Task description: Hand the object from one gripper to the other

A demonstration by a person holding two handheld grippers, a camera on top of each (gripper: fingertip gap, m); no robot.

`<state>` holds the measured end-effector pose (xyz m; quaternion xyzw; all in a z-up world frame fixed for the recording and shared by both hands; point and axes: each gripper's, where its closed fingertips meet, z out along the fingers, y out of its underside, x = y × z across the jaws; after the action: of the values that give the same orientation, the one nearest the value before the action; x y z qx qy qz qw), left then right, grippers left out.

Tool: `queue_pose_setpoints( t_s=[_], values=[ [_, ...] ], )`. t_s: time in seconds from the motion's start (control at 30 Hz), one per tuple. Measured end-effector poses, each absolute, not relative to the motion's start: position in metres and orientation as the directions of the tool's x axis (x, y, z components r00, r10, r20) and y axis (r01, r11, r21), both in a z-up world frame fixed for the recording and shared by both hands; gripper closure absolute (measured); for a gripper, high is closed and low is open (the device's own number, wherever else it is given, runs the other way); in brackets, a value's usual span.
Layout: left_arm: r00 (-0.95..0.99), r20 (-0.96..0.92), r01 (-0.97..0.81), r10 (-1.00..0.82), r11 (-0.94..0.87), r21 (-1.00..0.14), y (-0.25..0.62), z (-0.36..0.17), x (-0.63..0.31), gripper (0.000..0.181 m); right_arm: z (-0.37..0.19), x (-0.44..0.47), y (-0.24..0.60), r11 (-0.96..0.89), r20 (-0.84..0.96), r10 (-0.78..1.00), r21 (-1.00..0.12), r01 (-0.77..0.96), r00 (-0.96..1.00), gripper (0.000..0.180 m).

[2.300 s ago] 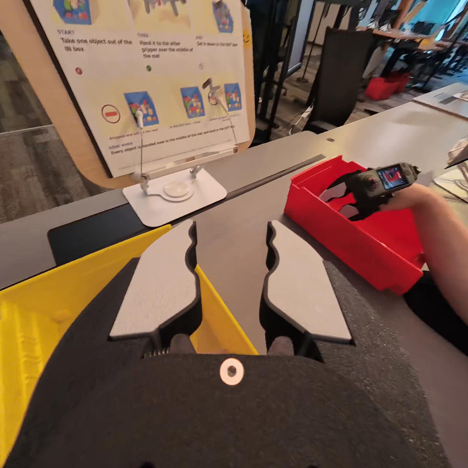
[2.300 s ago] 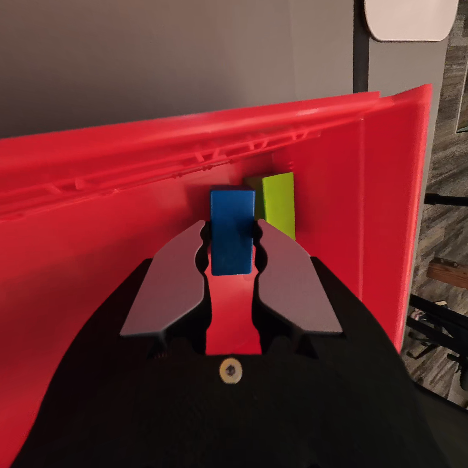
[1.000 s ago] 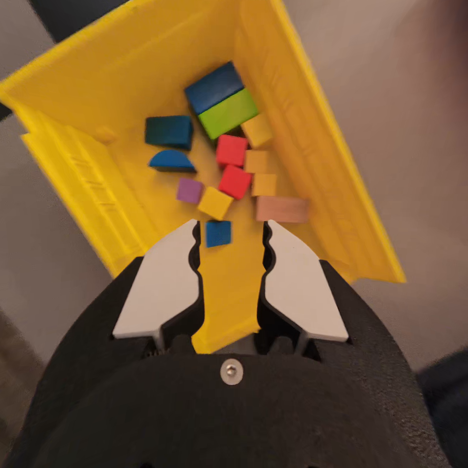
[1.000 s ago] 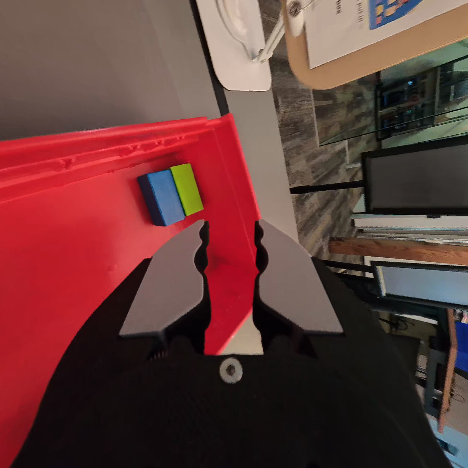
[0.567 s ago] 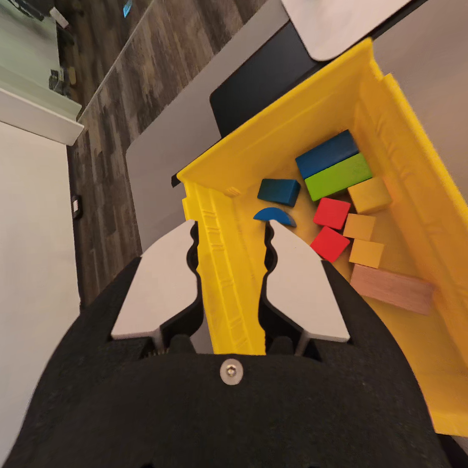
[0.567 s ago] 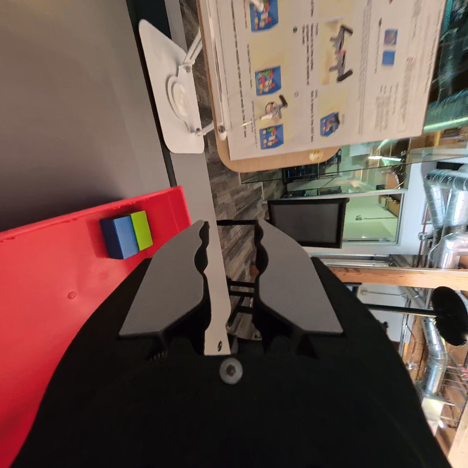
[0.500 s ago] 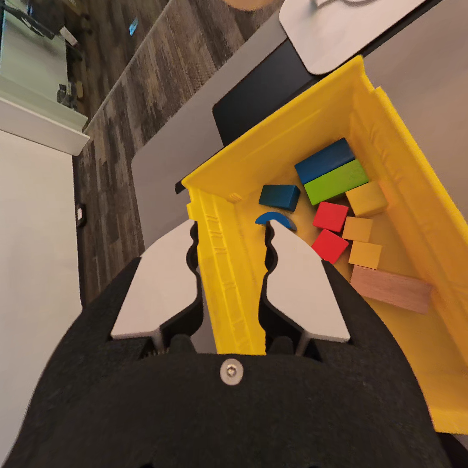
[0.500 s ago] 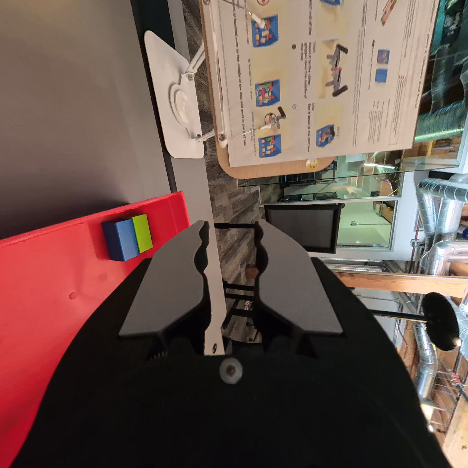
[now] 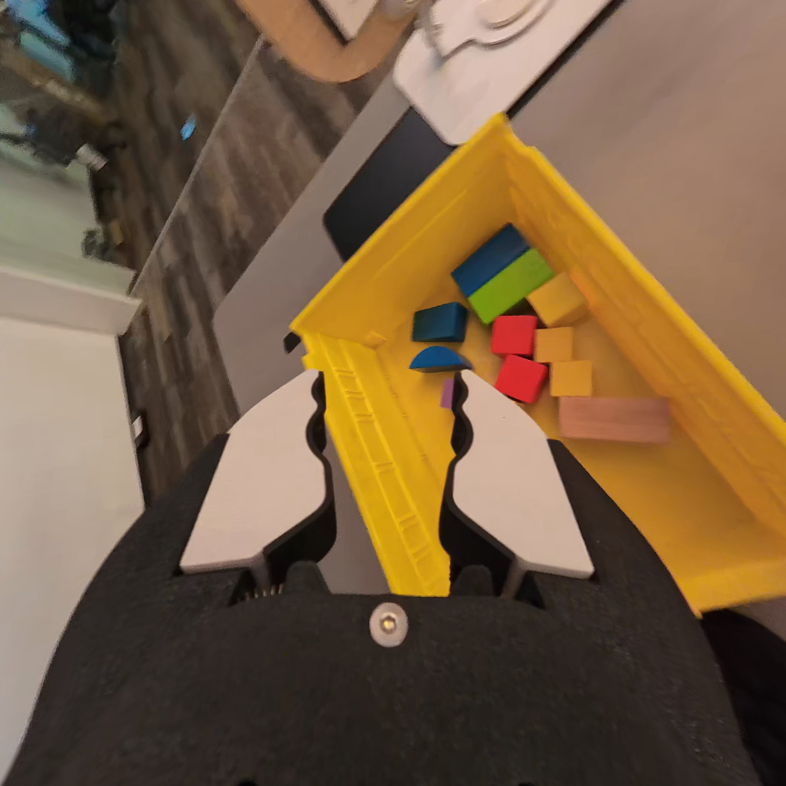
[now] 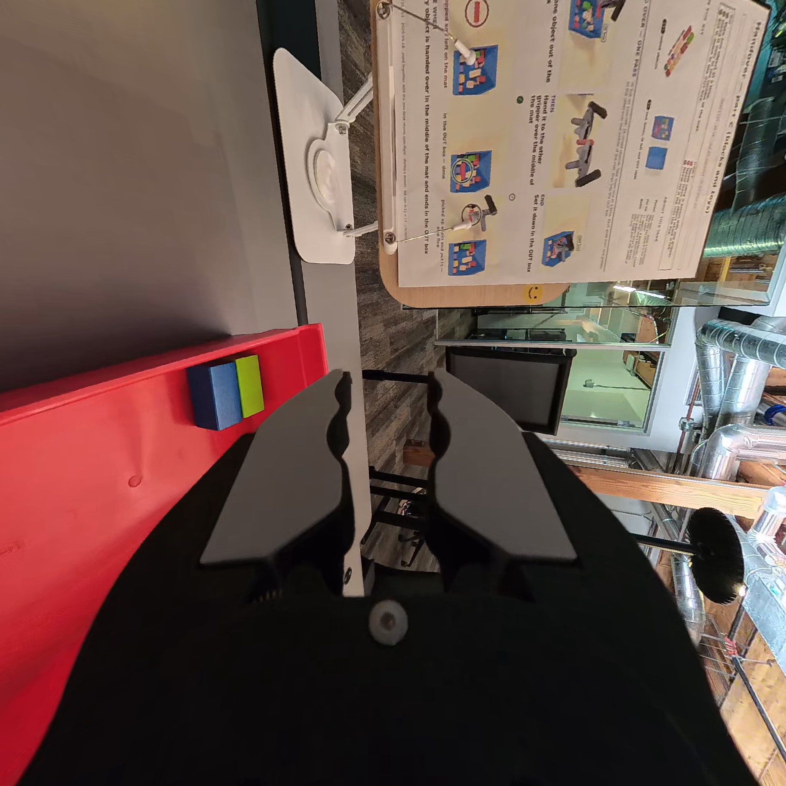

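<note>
My left gripper is open and empty above the near left wall of a yellow bin. The bin holds several coloured blocks: a blue half-round block, a dark blue block, a long blue block, a green block, two red cubes, orange and yellow cubes and a plain wooden block. My right gripper is open and empty, past the far corner of a red bin. In that bin a blue block and a green block lie side by side.
A white stand base holds a wooden board with an instruction sheet at the back of the grey table. The stand base also shows in the left wrist view. Beyond the table edge are wood-look floor and a dark monitor.
My right gripper let go of the blue block in the red bin and drew back and up. My left gripper swung over the yellow bin and tilted toward its left wall.
</note>
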<state>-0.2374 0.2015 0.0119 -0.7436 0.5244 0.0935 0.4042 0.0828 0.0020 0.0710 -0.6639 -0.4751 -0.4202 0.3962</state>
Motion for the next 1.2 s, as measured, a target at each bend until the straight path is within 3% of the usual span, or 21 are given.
queue_pose_setpoints(
  t_s=[0.13,0.23,0.5,0.7,0.9,0.97,1.2],
  values=[
    [0.180,-0.390,-0.847,-0.903,0.059,-0.528,0.158,-0.011,-0.221,0.128,0.067,0.086,0.002,-0.246,0.927,0.315,-0.128,0.961,0.204,0.144],
    [-0.024,-0.307,-0.843,-0.951,0.184,-0.506,0.131,-0.032,-0.224,0.133,0.064,0.087,0.001,-0.248,0.920,0.328,-0.136,0.959,0.216,0.144],
    [-0.226,-0.152,-0.880,-0.962,0.269,-0.392,0.110,-0.086,-0.217,0.137,0.053,0.091,0.001,-0.267,0.896,0.373,-0.146,0.953,0.242,0.144],
    [-0.279,-0.106,-0.890,-0.955,0.298,-0.345,0.113,-0.116,-0.215,0.140,0.047,0.092,0.000,-0.271,0.877,0.401,-0.160,0.949,0.263,0.144],
    [-0.324,-0.095,-0.847,-0.941,0.334,-0.413,0.111,-0.121,-0.208,0.142,0.041,0.088,-0.001,-0.268,0.859,0.433,-0.167,0.949,0.274,0.144],
    [-0.344,-0.104,-0.837,-0.933,0.355,-0.417,0.111,-0.123,-0.209,0.150,0.038,0.087,0.000,-0.269,0.852,0.446,-0.164,0.949,0.274,0.144],
    [-0.356,-0.078,-0.834,-0.931,0.354,-0.424,0.110,-0.129,-0.210,0.139,0.029,0.083,0.002,-0.272,0.830,0.481,-0.163,0.948,0.281,0.144]
  ],
)
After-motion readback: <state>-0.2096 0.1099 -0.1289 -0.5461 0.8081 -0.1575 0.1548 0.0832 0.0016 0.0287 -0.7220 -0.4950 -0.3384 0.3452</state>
